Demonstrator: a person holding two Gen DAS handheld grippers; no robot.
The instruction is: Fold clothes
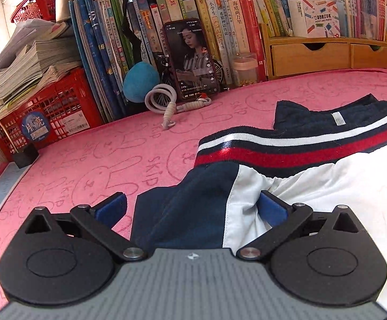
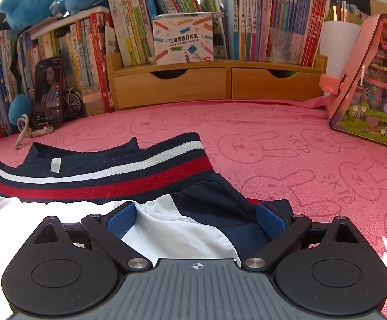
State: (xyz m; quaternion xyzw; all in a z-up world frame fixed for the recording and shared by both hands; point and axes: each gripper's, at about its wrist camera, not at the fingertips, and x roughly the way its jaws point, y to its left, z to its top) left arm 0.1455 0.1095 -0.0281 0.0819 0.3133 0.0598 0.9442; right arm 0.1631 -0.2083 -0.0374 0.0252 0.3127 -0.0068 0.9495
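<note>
Lying on the pink rabbit-print towel (image 2: 286, 144) that covers the desk is the garment (image 2: 118, 178) — a navy, white and red piece with a striped ribbed band (image 1: 300, 144) stretched across its far edge and a small white label just behind that band. Both pairs of tongs sit low over its near edge. The left tongs (image 1: 193, 209) stand wide open: one blue pad is over bare towel beside the cloth, the other over the white panel, with the navy panel running between them and neither pad pressing on it. The right tongs (image 2: 196, 220) are spread wide too, one pad over white cloth, the other over navy, the fabric lying loose between them.

Along the back stands a row of books (image 2: 249, 21), a wooden drawer unit (image 2: 220, 85) under some of them, and a phone (image 1: 192, 58) propped upright with its screen lit. A red crate (image 1: 49, 109) stacked with papers sits at the far left — a pink toy box (image 2: 372, 85) leans at the far right.
</note>
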